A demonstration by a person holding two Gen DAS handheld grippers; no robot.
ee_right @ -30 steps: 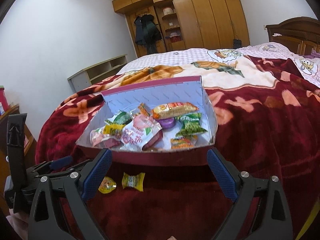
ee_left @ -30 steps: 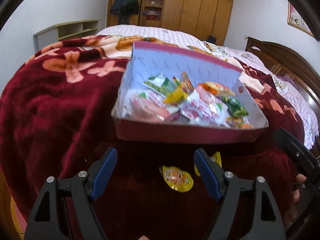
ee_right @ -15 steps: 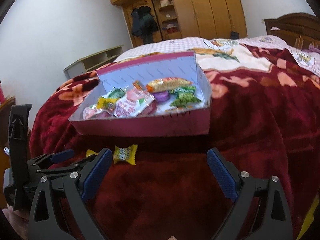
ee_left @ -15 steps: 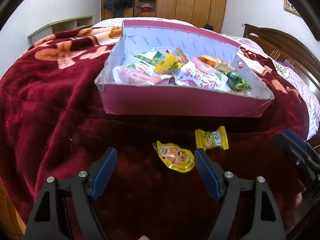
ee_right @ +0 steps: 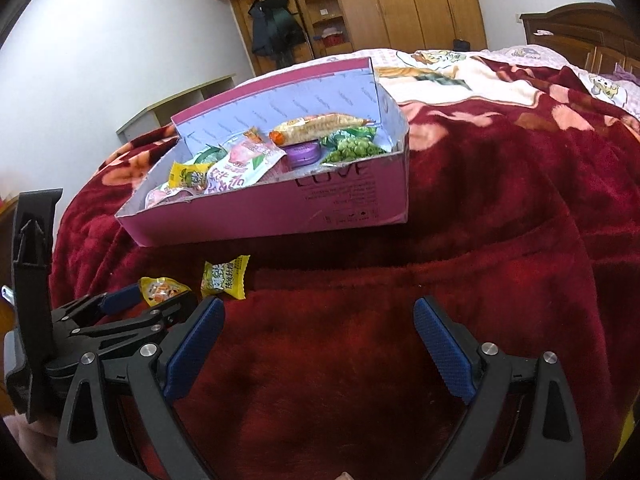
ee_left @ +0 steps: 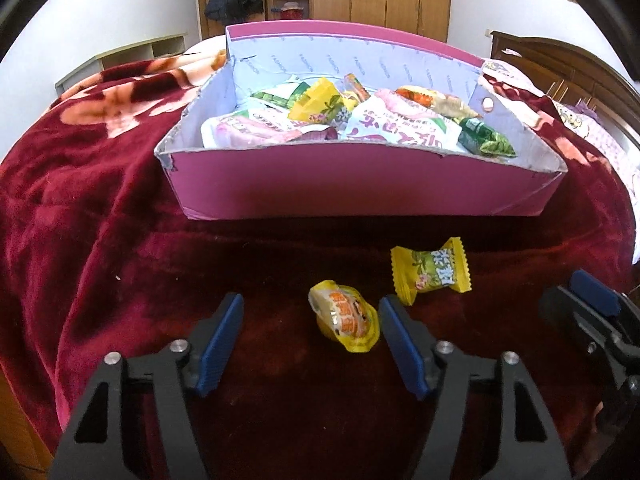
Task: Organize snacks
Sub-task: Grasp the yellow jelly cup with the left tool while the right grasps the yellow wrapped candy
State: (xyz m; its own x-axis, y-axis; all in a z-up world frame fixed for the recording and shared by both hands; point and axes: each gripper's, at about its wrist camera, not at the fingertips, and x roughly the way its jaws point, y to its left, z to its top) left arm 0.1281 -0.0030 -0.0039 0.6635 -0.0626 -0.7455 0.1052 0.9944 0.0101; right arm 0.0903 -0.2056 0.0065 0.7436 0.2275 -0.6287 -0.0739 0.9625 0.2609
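While my left tongs (ee_left: 310, 334) are closing around the jelly cup (ee_left: 346, 320), untouched so far, it may squirt off the plush blanket (ee_left: 100, 216). My right tongs (ee_right: 318, 344) gape, empty.

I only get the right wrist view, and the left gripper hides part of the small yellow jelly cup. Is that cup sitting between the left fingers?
Observer: Yes. In the left wrist view the jelly cup lies on the blanket between the fingers of the left gripper. The fingers are closing, and no pad visibly presses on the cup yet.
Operator: And the yellow wrapped candy, is it in the gap too?
Observer: No. The yellow candy lies outside the gap, beyond the finger on the picture's right, apart from the cup.
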